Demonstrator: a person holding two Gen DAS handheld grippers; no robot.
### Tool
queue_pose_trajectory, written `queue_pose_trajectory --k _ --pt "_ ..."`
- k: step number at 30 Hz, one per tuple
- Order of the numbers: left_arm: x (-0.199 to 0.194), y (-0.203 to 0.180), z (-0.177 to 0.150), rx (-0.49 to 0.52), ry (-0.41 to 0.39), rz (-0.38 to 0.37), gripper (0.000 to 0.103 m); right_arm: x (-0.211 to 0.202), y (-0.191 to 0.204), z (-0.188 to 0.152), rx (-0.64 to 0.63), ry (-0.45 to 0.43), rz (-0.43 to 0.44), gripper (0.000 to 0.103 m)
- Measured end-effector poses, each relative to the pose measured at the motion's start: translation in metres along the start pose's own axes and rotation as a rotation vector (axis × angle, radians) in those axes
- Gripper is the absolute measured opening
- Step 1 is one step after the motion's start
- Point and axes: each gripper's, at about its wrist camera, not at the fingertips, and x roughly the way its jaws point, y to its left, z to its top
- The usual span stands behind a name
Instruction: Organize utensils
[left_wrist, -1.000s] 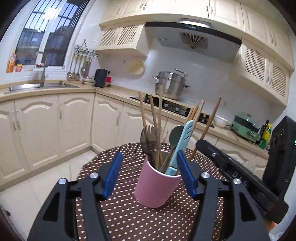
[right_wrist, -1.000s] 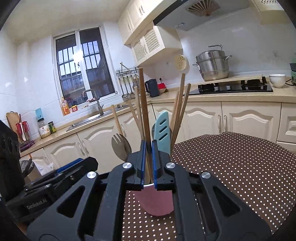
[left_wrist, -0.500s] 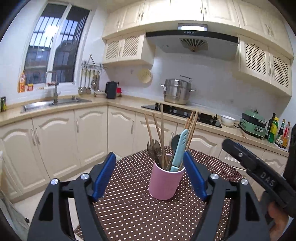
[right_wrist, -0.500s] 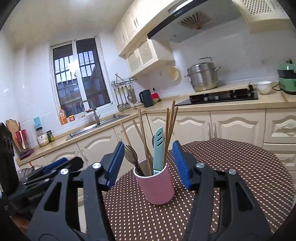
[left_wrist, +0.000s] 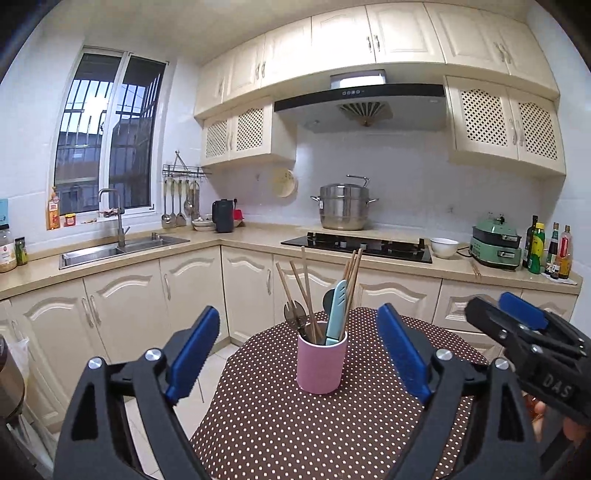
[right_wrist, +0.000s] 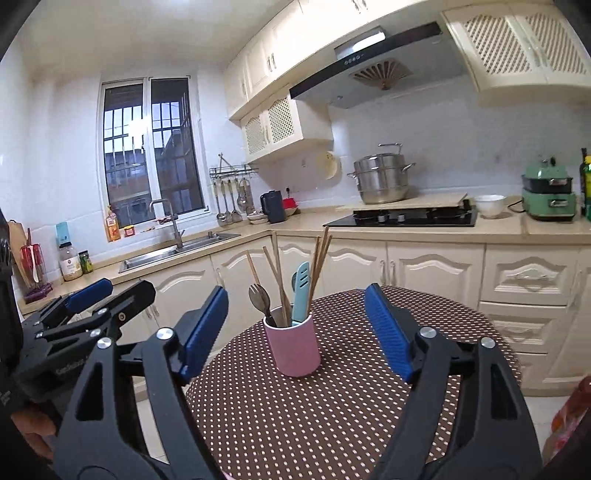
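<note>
The pink cylindrical cup (left_wrist: 322, 363) of wooden chopsticks (left_wrist: 306, 291), fork and pale blue knife stands mid-worktop (left_wrist: 280, 424). Both grippers, left gripper (left_wrist: 297, 354) and right gripper (right_wrist: 295, 328), hang back with jaws released, grasping nothing. The cup looks top-heavy and smooth; grip low around its body.

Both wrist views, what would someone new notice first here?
The pink cup stands upright near the middle of the dotted table, holding chopsticks, a dark fork and a light blue tool. The left gripper and right gripper frame it, both open and apart from it. Behind, a steel pot sits by the stove.
</note>
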Motion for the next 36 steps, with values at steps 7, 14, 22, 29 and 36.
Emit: queue_pose_trajectory --k 7,14,22,29,36 --pt "-0.03 -0.009 0.001 0.016 -0.028 0.01 0.086 -0.033 0.015 0.005 -0.085 -0.039 -0.046 0.084" --pt "-0.058 -0.014 0.004 0.053 -0.099 0.021 0.086 -0.053 0.027 0.009 -0.136 -0.084 -0.073 0.086" --pt "-0.07 -0.013 0.006 0.052 -0.123 0.039 0.087 -0.067 0.036 0.011 -0.183 -0.123 -0.103 0.087" --pt "-0.07 -0.013 0.006 0.05 -0.118 0.031 0.087 -0.067 0.035 0.012 -0.183 -0.12 -0.101 0.088" --pt "-0.064 -0.013 0.006 0.057 -0.121 0.037 0.087 -0.063 0.034 0.011 -0.177 -0.109 -0.098 0.088"
